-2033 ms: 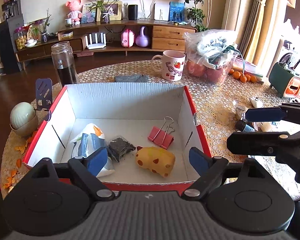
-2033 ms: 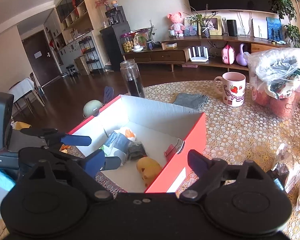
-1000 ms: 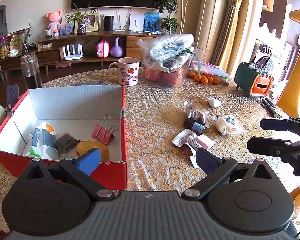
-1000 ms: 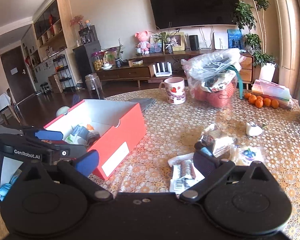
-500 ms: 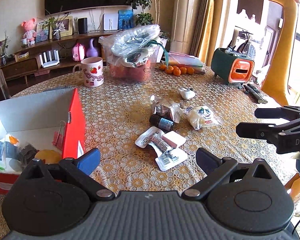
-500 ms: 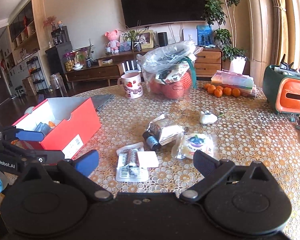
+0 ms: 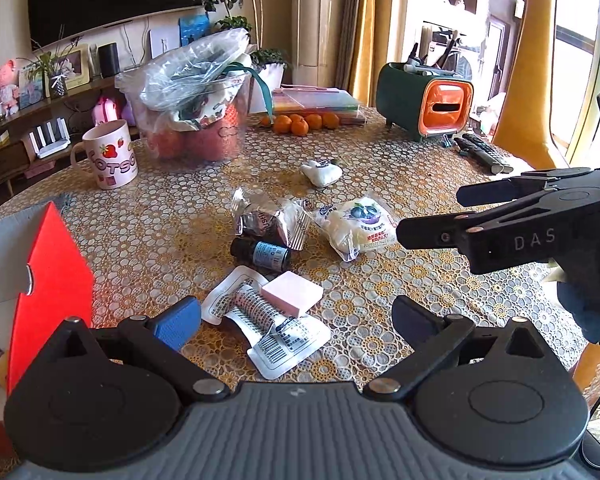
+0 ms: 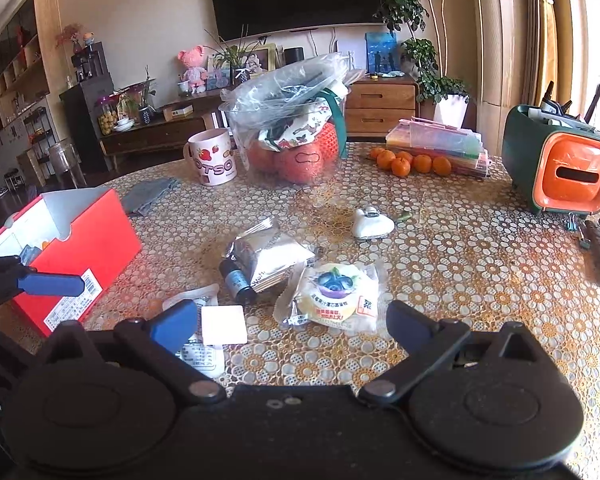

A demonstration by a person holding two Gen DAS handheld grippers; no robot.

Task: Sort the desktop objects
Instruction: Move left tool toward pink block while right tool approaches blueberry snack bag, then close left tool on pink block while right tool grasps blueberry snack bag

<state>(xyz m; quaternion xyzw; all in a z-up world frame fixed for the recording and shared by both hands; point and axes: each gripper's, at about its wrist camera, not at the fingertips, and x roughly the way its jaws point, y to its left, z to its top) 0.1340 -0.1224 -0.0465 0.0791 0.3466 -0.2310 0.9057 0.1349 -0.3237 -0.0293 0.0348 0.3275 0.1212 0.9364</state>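
Both grippers hover w/ jaws spread wide, nothing held: left gripper [image 7: 296, 316] above the white barcode sachet [image 7: 268, 322] and pink square eraser [image 7: 292, 293], right gripper [image 8: 292, 322] above the blueberry-print white snack pack [image 8: 334, 294]. Small dark bottle [image 8: 236, 279] lies beside the silver foil pouch [image 8: 266, 258]; red cardboard box [image 8: 80, 248] far left.

Both claws swung right, from red box [image 8: 80, 240], to scattered packets [image 7: 356, 226].

Strawberry mug [image 8: 212, 157], bagged fruit [image 8: 296, 128], tangerines [image 8: 410, 163], green-orange organizer [image 8: 560, 164], remotes [image 7: 482, 154]
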